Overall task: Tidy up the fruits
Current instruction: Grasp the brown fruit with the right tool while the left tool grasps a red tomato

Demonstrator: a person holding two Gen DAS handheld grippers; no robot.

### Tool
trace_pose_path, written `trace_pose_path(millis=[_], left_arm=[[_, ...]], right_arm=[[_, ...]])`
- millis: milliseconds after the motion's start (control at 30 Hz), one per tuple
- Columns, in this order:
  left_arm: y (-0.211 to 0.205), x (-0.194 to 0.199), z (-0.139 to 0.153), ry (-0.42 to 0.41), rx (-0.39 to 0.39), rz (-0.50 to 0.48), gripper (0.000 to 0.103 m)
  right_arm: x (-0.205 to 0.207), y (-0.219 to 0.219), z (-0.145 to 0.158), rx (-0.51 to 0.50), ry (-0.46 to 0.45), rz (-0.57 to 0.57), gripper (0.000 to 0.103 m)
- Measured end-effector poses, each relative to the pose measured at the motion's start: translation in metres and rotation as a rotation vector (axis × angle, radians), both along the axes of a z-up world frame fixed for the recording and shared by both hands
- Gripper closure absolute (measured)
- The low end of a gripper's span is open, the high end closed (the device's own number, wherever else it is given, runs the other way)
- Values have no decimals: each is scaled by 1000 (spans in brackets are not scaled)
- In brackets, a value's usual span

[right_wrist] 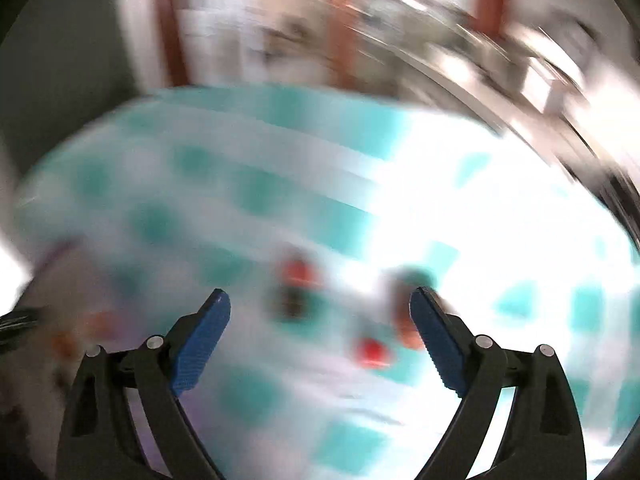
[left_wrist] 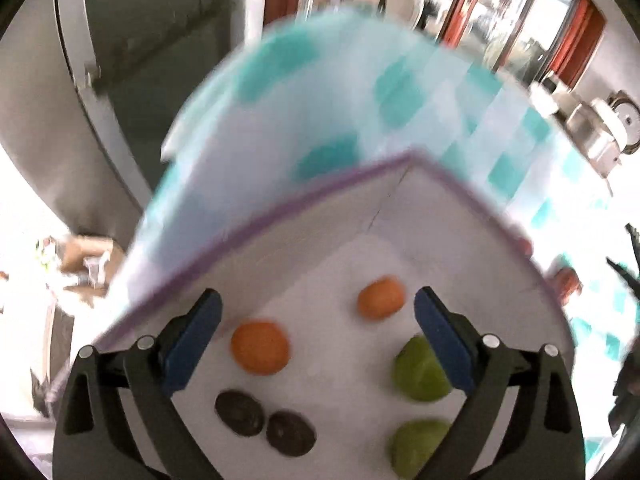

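Note:
In the left wrist view a white box with a purple rim (left_wrist: 280, 212) holds two orange fruits (left_wrist: 260, 346) (left_wrist: 380, 296), two green fruits (left_wrist: 420, 368) (left_wrist: 416, 448) and two dark fruits (left_wrist: 240, 412) (left_wrist: 290, 432). My left gripper (left_wrist: 318, 316) is open and empty above the box. The right wrist view is heavily blurred. My right gripper (right_wrist: 320, 312) is open and empty over the teal-checked tablecloth (right_wrist: 280, 184), with small red fruits (right_wrist: 374, 352) (right_wrist: 300, 272) smeared on the cloth between and beyond its fingers.
The checked cloth covers the table around the box (left_wrist: 320, 100). A grey refrigerator (left_wrist: 120, 80) stands at the left. Metal kitchen items (left_wrist: 600, 128) sit at the right. A reddish fruit (left_wrist: 568, 280) lies on the cloth right of the box.

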State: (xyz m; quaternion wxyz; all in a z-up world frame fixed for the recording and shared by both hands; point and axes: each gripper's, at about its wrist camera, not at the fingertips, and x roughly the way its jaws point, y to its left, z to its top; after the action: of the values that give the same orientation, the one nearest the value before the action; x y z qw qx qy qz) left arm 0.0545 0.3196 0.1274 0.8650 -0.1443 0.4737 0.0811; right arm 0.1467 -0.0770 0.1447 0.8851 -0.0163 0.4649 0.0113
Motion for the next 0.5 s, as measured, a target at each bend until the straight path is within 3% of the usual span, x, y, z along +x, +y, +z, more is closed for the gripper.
trace_pose_path(millis=[100, 167, 367, 500], left_arm=[[-28, 25, 42, -119, 1, -64, 3], [-53, 41, 56, -159, -24, -133, 2], [-143, 75, 69, -162, -141, -323, 2], [-205, 83, 66, -142, -149, -473, 2]], right_arm=[[30, -41, -47, 22, 102, -142, 15], [47, -55, -72, 42, 143, -174, 15], [73, -40, -117, -25, 219, -112, 20], [70, -47, -126, -15, 196, -129, 32]])
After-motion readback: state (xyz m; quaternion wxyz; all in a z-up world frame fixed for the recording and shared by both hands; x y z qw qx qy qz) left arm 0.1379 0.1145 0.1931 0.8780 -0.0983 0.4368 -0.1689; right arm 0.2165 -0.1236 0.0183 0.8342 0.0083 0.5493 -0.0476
